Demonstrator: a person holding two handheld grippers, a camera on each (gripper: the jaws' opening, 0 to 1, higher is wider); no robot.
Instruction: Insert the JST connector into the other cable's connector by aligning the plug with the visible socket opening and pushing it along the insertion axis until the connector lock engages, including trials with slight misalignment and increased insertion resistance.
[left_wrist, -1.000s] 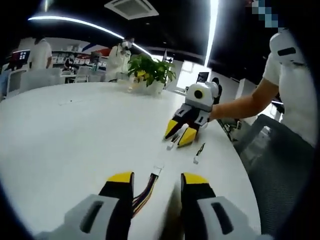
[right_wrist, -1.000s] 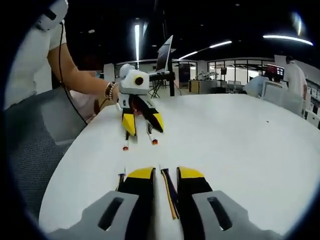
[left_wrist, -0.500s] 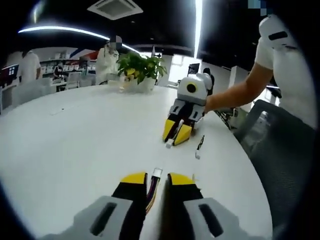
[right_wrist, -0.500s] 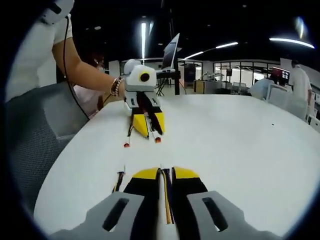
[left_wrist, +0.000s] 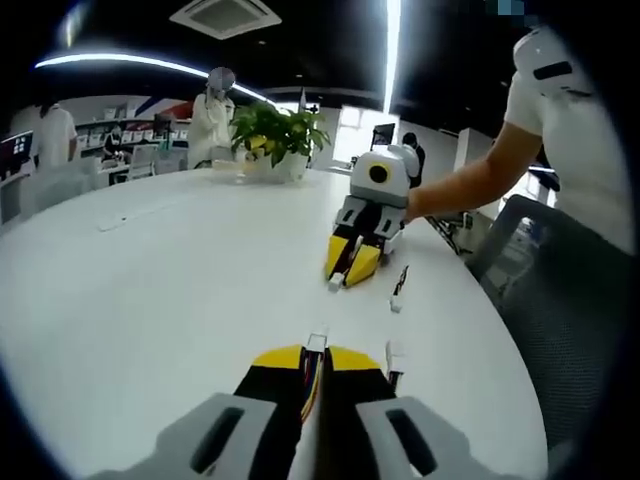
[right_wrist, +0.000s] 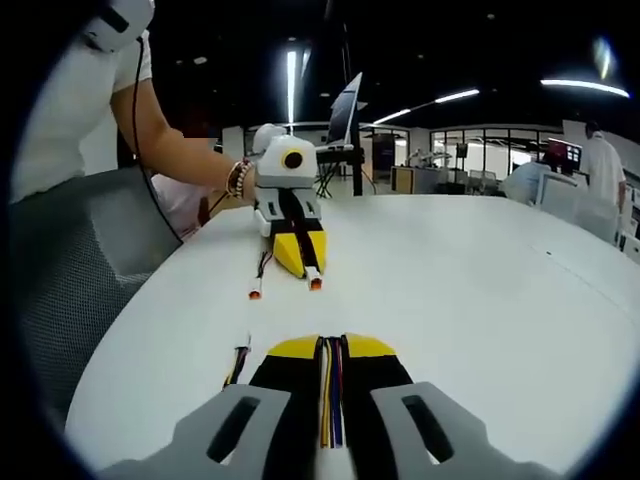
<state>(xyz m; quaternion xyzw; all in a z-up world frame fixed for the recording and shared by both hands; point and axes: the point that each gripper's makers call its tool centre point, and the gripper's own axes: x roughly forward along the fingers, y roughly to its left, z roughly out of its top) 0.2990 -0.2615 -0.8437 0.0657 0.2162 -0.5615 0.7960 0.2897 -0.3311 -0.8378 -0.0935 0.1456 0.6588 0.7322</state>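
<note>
Two grippers, left gripper (left_wrist: 315, 362) and right gripper (right_wrist: 332, 346), each clamp a cable (left_wrist: 311, 372) on the white table (left_wrist: 170, 270), jaws together.

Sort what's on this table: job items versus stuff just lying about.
For the job:
- left hand-held gripper, shut on a cable with a white connector
- right hand-held gripper, shut on a multicoloured cable

Lying about:
- spare cable
- potted plant

Ceiling light strips (left_wrist: 392, 25) glare bright against a dark ceiling in both views. The white table (left_wrist: 150, 270) is evenly lit and slightly washed out, with soft shadows. Fisheye bending curves its edges; distant office background looks soft and blurry.
</note>
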